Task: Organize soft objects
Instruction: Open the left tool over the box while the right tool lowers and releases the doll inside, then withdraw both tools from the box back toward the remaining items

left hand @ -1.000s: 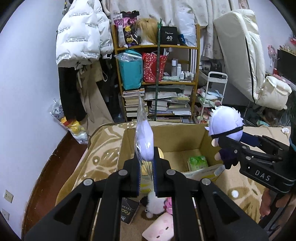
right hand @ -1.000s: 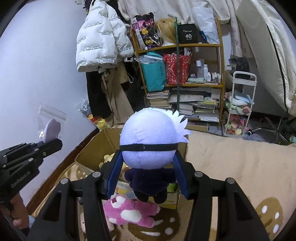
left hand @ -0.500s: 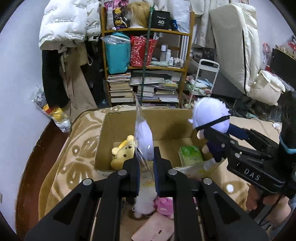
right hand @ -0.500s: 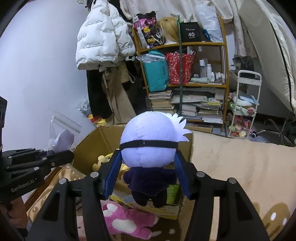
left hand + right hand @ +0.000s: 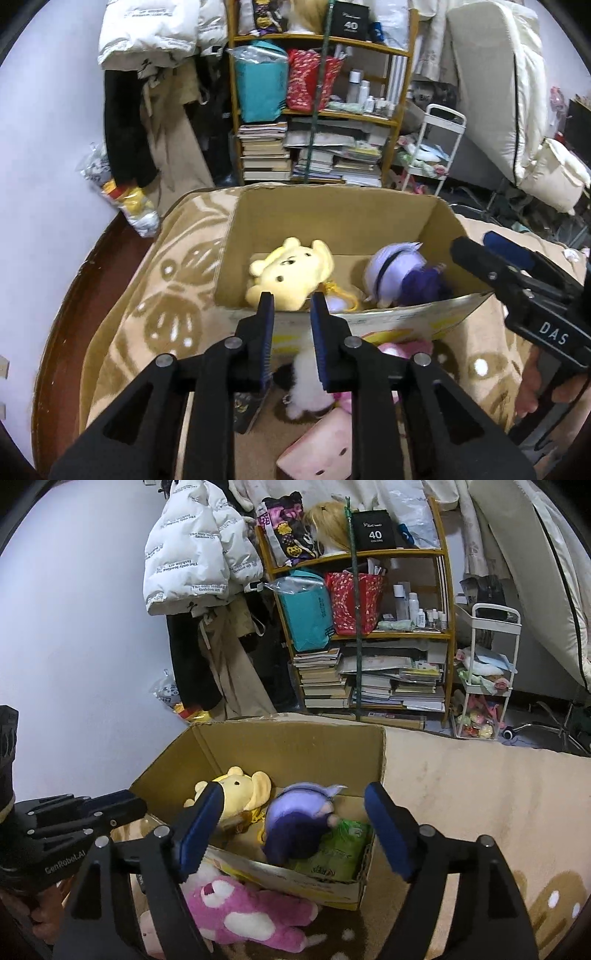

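**Left wrist view**
- Left gripper (image 5: 291, 299): pointed steeply down at the near wall of the box (image 5: 332, 218). Jaws stood a narrow gap apart and were opening. Gripped nothing; showed only the box edge and the yellow plush (image 5: 288, 273) through the gap.
- Box: sat open-topped on the blanket (image 5: 166, 295), in front of the shelf (image 5: 321, 110).
- Yellow plush: lay inside the box, at its left.
- Doll (image 5: 399, 277): lay on its side inside the box, at the right, just beside the yellow plush.
- Small purple item (image 5: 334, 302): sat between the two, against the near wall; too hidden to identify.
- Right gripper (image 5: 474, 240): reached in from the right, over the box's right corner. Carried nothing.
- Pink plush (image 5: 406, 347), white fluffy toy (image 5: 306, 380) and pink cushion (image 5: 321, 450): lay outside the box, on the blanket before the near wall.

**Right wrist view**
- Right gripper (image 5: 293, 790): stood wide apart and was opening. Touched nothing with either pad; framed the doll (image 5: 295, 823) below, well clear of both.
- Doll: lay inside the box (image 5: 295, 753), head toward the far wall, partly on a green pack (image 5: 332, 853).
- Yellow plush (image 5: 240, 790): lay left of the doll, partly behind the left finger.
- Pink plush (image 5: 240, 912): lay outside, against the near wall.
- Left gripper (image 5: 129, 810): entered from the left edge, beside the box's left corner. Seen side-on; gap not readable here.
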